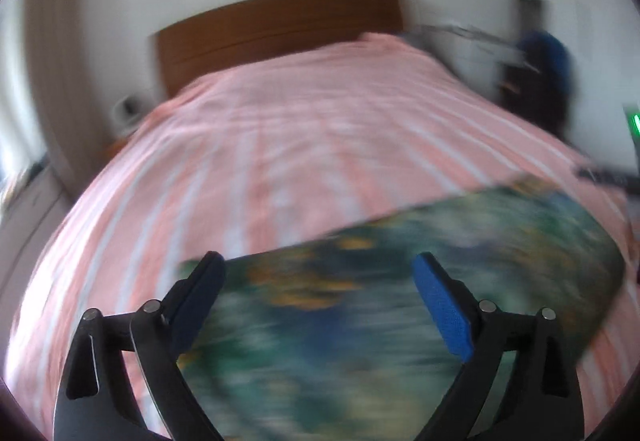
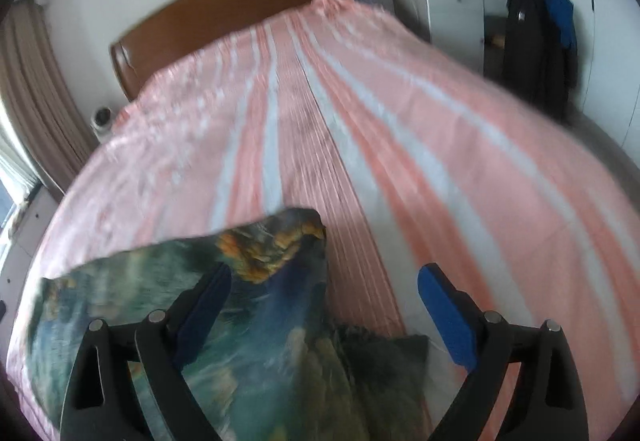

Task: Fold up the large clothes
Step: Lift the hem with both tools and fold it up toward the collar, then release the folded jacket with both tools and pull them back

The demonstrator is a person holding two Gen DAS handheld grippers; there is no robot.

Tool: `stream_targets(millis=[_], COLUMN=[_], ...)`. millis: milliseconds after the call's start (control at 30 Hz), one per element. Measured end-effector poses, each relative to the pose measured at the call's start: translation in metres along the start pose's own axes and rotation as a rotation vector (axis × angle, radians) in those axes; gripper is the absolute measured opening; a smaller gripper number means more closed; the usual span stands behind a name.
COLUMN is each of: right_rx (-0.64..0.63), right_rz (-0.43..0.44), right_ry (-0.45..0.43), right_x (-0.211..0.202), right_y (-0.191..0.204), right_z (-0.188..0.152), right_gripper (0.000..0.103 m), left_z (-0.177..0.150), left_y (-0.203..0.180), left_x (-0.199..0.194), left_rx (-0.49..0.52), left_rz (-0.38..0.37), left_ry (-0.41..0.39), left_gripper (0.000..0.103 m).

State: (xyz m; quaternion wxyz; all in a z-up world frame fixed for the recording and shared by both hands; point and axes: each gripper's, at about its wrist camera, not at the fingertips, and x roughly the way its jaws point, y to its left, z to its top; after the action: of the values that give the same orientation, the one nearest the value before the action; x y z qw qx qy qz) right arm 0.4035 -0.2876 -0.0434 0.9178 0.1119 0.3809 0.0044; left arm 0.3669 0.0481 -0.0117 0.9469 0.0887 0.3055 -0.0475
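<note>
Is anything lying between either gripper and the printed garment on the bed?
Nothing visible. The left gripper and right gripper both have open jaws right over the garment, which lies flat on the striped bedspread with no other item on it.

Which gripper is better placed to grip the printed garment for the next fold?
Probably the right gripper: open, with the garment's raised corner just ahead of its fingers. The left gripper, also open, faces only flat cloth.
</note>
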Motion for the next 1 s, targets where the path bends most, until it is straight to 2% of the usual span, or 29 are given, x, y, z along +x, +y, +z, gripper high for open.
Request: stream_targets(millis=[100, 167, 233, 300, 400, 433, 500, 600, 667, 767, 833, 1000], right_rx=[-0.020, -0.053, -0.078, -0.092, -0.114, -0.113, -0.093, -0.062, -0.063, -0.144, -0.206, -0.219], right_rz=[0.083, 0.130, 0.164, 0.177, 0.156, 0.135, 0.119, 0.105, 0.094, 0.088, 0.073, 0.097], right_ry=[-0.020, -0.005, 0.009, 0.021, 0.023, 0.014, 0.006, -0.014, -0.029, -0.009, -0.013, 0.009], right_x=[-0.043, -0.064, -0.081, -0.098, -0.121, -0.130, -0.139, -0.154, -0.162, -0.160, -0.157, -0.149], right_y=[0.005, 0.008, 0.007, 0.001, -0.012, -0.016, -0.021, -0.021, -0.017, -0.004, 0.005, 0.010], right_z=[-0.019, -0.041, -0.066, -0.100, -0.157, -0.182, -0.208, -0.244, -0.260, -0.271, -0.276, -0.284], right_gripper=[0.095, 0.095, 0.095, 0.095, 0.095, 0.095, 0.095, 0.095, 0.095, 0.095, 0.095, 0.095], left_z=[-0.012, -0.035, -0.067, -0.089, -0.121, -0.131, -0.149, -0.166, -0.171, -0.176, -0.184, -0.191], left_y=[-0.070, -0.100, -0.117, -0.122, -0.139, -0.148, -0.159, -0.164, -0.159, -0.148, -0.145, -0.130], left_x=[0.014, 0.031, 0.036, 0.019, -0.021, -0.031, -0.052, -0.081, -0.096, -0.114, -0.126, -0.126], left_rx=[0.172, 0.248, 0.286, 0.283, 0.311, 0.329, 0.347, 0.285, 0.182, 0.026, -0.038, -0.084], left_rz=[-0.033, -0.013, 0.025, 0.037, -0.029, -0.067, -0.120, -0.190, -0.236, -0.280, -0.276, -0.196], left_ry=[0.032, 0.107, 0.158, 0.137, 0.144, 0.168, 0.203, 0.249, 0.274, 0.287, 0.279, 0.282], left_gripper=[0.096, 0.094, 0.087, 0.087, 0.089, 0.092, 0.092, 0.092, 0.092, 0.093, 0.093, 0.093])
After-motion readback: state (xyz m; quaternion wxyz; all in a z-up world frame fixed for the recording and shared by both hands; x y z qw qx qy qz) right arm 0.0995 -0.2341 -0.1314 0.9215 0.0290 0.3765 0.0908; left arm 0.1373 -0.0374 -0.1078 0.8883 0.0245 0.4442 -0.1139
